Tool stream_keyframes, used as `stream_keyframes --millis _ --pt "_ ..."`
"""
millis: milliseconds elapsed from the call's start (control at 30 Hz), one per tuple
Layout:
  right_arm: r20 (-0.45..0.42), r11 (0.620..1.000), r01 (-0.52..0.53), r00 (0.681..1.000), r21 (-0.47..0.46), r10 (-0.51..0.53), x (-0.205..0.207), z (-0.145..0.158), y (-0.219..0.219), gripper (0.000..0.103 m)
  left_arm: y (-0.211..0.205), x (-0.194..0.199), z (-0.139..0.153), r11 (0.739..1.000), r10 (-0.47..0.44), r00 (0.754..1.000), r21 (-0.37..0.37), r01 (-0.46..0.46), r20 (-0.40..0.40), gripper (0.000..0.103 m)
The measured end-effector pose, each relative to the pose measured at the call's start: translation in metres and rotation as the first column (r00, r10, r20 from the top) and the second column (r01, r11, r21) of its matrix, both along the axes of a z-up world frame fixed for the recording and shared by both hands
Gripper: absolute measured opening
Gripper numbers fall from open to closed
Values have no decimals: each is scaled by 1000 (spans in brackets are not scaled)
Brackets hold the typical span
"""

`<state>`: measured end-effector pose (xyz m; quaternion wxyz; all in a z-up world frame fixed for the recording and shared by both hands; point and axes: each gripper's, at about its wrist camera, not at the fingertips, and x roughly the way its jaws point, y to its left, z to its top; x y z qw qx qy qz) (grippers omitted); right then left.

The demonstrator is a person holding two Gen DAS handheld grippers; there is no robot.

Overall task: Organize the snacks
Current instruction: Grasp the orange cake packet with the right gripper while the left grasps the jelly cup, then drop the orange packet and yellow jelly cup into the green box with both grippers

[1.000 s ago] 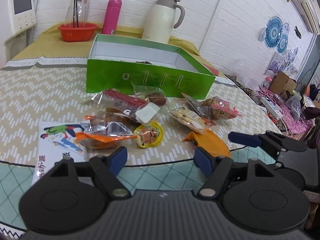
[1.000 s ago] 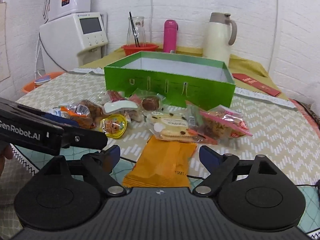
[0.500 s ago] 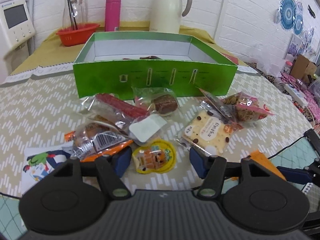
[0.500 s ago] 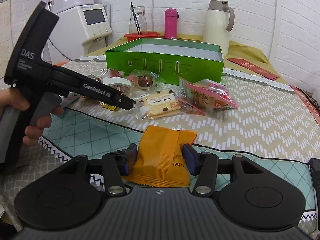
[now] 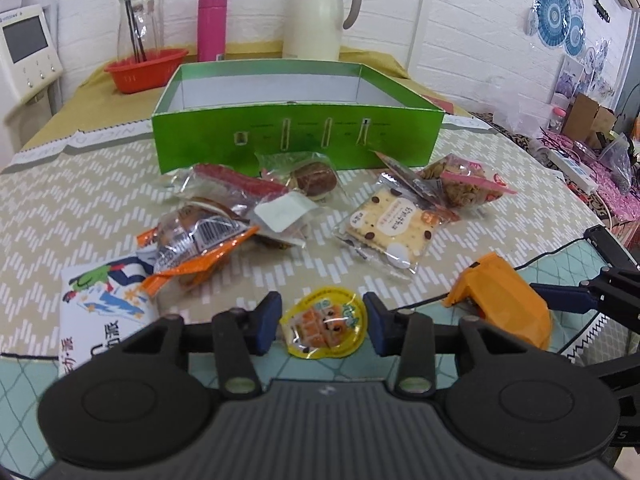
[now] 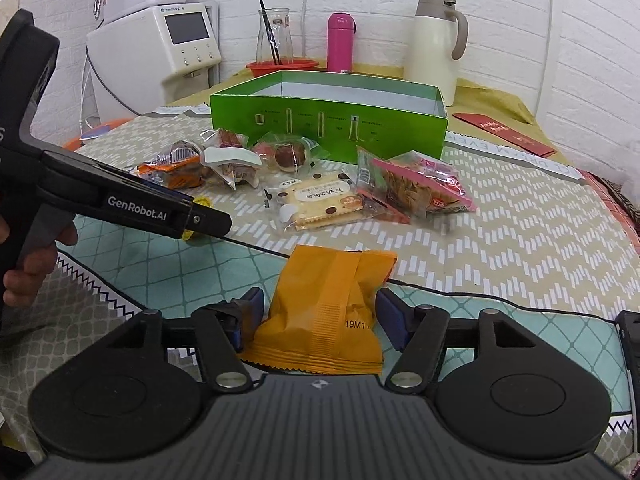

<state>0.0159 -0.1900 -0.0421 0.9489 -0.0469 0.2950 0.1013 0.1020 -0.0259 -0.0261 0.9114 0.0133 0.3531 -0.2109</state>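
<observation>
The left tongs stand open around the round yellow jelly cup on the counter, not touching it. The right tongs stand open on both sides of the orange packet, with small gaps. The green box stands behind the snacks.

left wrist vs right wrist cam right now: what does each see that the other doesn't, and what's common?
Left wrist only: blue wall plates, a cardboard box at far right, a cartoon-printed packet, and the yellow snack between the left tool fingers.

Right wrist only: a red envelope, and the hand holding the left tool.

Both: green box, pink bottle, cream jug, cracker pack, and the orange packet between the right tool fingers.
</observation>
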Motion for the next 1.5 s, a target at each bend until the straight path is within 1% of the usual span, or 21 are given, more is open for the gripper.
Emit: stream_keyframes --millis 167,200,233,267,367,533,567,600,633,667,700,733,767,833,900,1000,1100,1233,1300,1367,1500 --pt "-8 1000 23 1000 -5 -23 -3 -2 -1 103 3 -7 1 1000 -17 1000 -19 16 -10 44" --pt "-8 1000 28 1000 -2 -28 -3 -2 -1 103 3 -9 2 1000 -19 1000 -21 19 -11 48" --pt "-6 999 32 999 -2 -32 -4 -1 -1 103 4 -11 2 1000 -20 1000 -24 20 -12 56" --pt "-1 999 35 999 -5 -35 -5 0 -1 103 5 -13 3 999 -25 1000 -28 25 -8 58" --pt "17 999 37 999 -21 -36 -9 2 0 103 3 -17 5 999 -43 999 -18 43 5 58" --pt "11 999 33 999 -19 -33 -8 1 2 103 1 -9 -1 1000 -28 1000 -2 28 -6 57" --pt "9 999 32 999 -19 -32 -8 0 2 103 1 -8 -2 1000 -26 1000 -2 26 4 58" --pt "5 999 32 999 -17 -32 -8 -1 2 103 0 -7 -2 1000 -25 1000 -3 25 6 55" --pt "4 999 33 999 -12 -32 -7 -2 1 100 0 -5 -2 999 -31 999 -5 31 4 44" --pt "8 999 32 999 -8 -32 -7 -3 1 97 -1 -4 -2 999 -35 999 -4 35 8 37" --pt "12 1000 28 1000 -8 -28 -7 -3 1 95 0 -4 -1 999 -33 999 -3 33 10 38" --pt "17 1000 28 999 -6 -27 -7 -4 1 88 0 -4 0 1000 -29 999 -7 29 13 36" --pt "17 1000 23 1000 1 -23 -7 -4 0 85 1 -3 1 999 -30 1000 -11 30 10 35" --pt "11 1000 15 1000 27 -15 -6 -2 -2 81 3 -4 2 999 -37 999 -37 37 -1 34" --pt "15 999 4 1000 48 -5 -6 2 -3 80 4 -7 6 998 -36 999 -50 36 1 34" --pt "59 998 -16 998 52 13 -7 16 -3 80 9 -11 22 994 -44 999 -98 46 24 34" --pt "124 998 -31 992 57 24 -1 38 -6 80 14 -7 49 989 -49 995 -137 60 82 34" --pt "225 999 -40 974 34 31 21 72 -9 80 20 15 89 983 -22 986 -177 51 163 34" --pt "263 999 -40 964 23 32 38 85 -12 80 23 33 102 982 2 983 -184 32 183 34" --pt "278 999 -31 960 17 25 59 95 -16 80 25 55 111 982 25 982 -187 10 186 34" --pt "256 1000 -2 967 25 -5 108 100 -26 81 28 99 117 983 80 981 -174 -49 178 34"
